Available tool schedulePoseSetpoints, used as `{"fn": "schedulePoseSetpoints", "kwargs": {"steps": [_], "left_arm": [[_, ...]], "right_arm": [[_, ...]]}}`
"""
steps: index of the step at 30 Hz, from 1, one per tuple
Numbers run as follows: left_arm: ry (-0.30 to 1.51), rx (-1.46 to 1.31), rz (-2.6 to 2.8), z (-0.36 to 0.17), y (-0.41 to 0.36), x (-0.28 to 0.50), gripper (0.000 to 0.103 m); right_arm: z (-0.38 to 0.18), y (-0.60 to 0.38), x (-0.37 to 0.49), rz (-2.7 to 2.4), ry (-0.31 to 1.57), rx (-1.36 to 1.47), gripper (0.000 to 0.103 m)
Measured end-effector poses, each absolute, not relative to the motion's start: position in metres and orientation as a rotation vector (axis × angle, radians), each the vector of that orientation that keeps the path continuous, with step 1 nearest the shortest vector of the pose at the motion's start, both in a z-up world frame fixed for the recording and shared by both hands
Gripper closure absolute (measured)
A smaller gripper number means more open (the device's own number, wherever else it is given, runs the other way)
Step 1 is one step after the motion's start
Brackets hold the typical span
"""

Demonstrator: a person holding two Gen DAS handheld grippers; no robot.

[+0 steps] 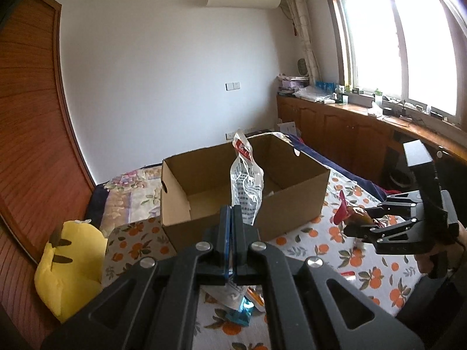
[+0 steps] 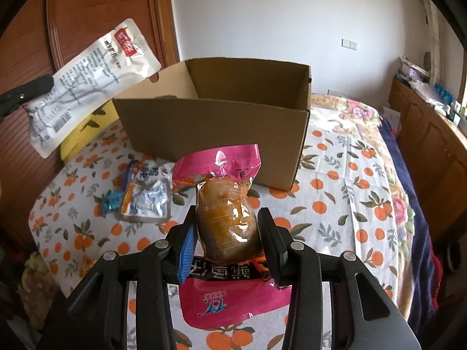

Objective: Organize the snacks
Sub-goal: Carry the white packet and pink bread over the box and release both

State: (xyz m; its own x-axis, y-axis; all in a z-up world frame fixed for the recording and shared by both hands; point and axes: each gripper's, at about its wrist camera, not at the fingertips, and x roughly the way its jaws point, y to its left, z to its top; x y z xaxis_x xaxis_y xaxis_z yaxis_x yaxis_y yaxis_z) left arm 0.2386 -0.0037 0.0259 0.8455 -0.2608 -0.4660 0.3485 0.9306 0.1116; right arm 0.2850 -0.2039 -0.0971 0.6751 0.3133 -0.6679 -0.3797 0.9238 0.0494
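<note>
An open cardboard box (image 1: 292, 201) stands on the orange-print bedspread; it also shows in the right wrist view (image 2: 210, 128). My left gripper (image 1: 232, 218) is shut on a silver-white snack packet (image 1: 246, 186), held up just in front of the box; the packet also shows in the right wrist view (image 2: 87, 78) at the left. My right gripper (image 2: 227, 227) is shut on a pink packet with a brown snack (image 2: 224, 204), held above the bed before the box. It also shows in the left wrist view (image 1: 359, 224) to the right of the box.
Loose snacks lie on the bedspread: a silver packet (image 2: 146, 201) and a small blue packet (image 2: 111, 199). A yellow plush toy (image 1: 70, 265) sits left of the box. A wooden wardrobe (image 1: 29, 116) is on the left, wooden cabinets (image 1: 350, 134) under the window.
</note>
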Motion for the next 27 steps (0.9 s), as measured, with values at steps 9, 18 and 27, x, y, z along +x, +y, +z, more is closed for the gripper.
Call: {"fn": "schedulePoseSetpoints", "kwargs": {"steps": [9, 18, 27], "left_arm": [[0.445, 0.181, -0.316, 0.040, -0.006, 0.282, 0.103], [0.425, 0.165, -0.313, 0.042, -0.002, 0.333, 0.103], [0.418, 0.155, -0.325, 0.037, -0.006, 0.382, 0.103]], "right_arm": [[-0.055, -0.193, 0.297, 0.423, 0.649, -0.125, 0.063], [-0.028, -0.170, 0.347, 0.443, 0.594, -0.143, 0.063], [-0.032, -0.157, 0.400, 0.443, 0.592, -0.146, 0.063]]}}
